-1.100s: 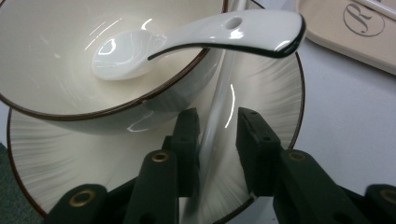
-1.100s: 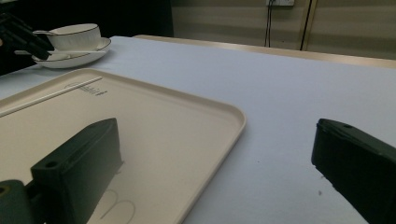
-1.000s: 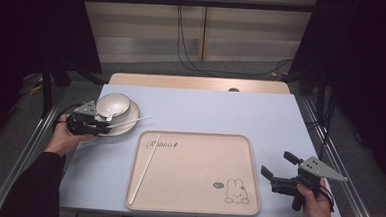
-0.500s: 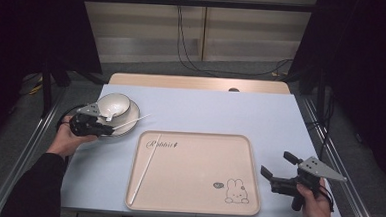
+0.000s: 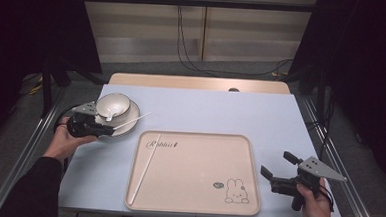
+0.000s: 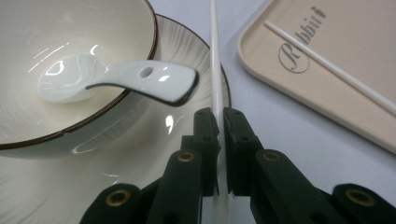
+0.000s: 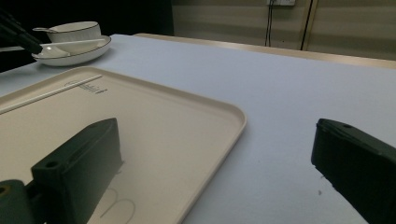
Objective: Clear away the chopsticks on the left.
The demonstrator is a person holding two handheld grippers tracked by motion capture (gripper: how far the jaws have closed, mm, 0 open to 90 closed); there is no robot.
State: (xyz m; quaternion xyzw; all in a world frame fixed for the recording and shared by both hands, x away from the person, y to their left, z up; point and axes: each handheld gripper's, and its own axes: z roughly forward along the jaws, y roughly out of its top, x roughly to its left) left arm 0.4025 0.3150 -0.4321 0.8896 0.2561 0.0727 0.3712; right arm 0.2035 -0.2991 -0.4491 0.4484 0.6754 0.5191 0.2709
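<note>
1. The left claw [image 6: 219,119] is pinching a white chopstick [image 6: 215,74], jaws pressed tight on it over the plate [image 6: 205,60] at the table's [image 5: 221,107] nine o'clock side.
2. On that plate sits a white bowl [image 5: 112,105] with a white soup spoon [image 6: 140,79] resting in it, handle over the rim.
3. The pinched chopstick runs out past the plate's edge toward two o'clock in the high view.
4. A second chopstick [image 5: 145,167] lies on the beige rabbit tray [image 5: 238,156], along its nine o'clock side.
5. The right claw [image 5: 273,168] sits spread wide and holding nothing, near the tray's four o'clock corner, just off its edge.
</note>
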